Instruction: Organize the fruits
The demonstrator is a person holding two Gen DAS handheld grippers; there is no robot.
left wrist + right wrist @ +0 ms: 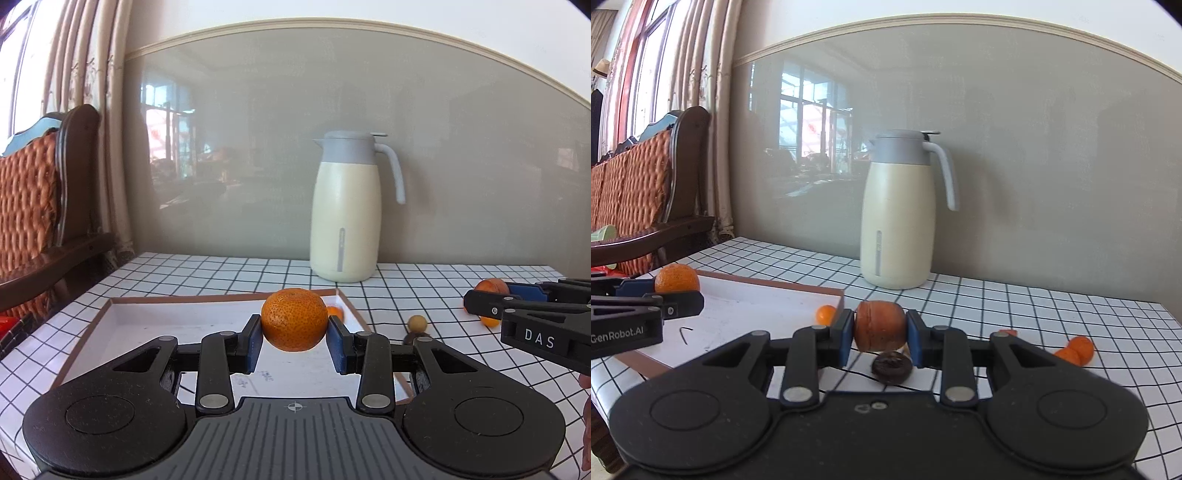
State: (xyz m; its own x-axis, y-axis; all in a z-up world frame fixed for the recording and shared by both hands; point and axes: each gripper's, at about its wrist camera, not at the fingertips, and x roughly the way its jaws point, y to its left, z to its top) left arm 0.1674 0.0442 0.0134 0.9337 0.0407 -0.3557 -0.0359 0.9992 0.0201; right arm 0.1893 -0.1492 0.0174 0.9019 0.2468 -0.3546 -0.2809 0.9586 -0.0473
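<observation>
The right gripper (880, 334) pinches a reddish-brown fruit (880, 331) that partly hides a dark wrinkled fruit (892, 366) at six o'clock. The left gripper (294, 338) clamps an orange (294, 319) over the white tray (177, 321), hiding all but an edge of a small kumquat (336, 313) at the tray's two-o'clock corner.

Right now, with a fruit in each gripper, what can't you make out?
- Tray near edge: left wrist view, hidden behind the left gripper.
- Dark round object: right wrist view, partly covered by the right gripper, unidentifiable.
- Writing on tray floor: left wrist view, too small.
</observation>
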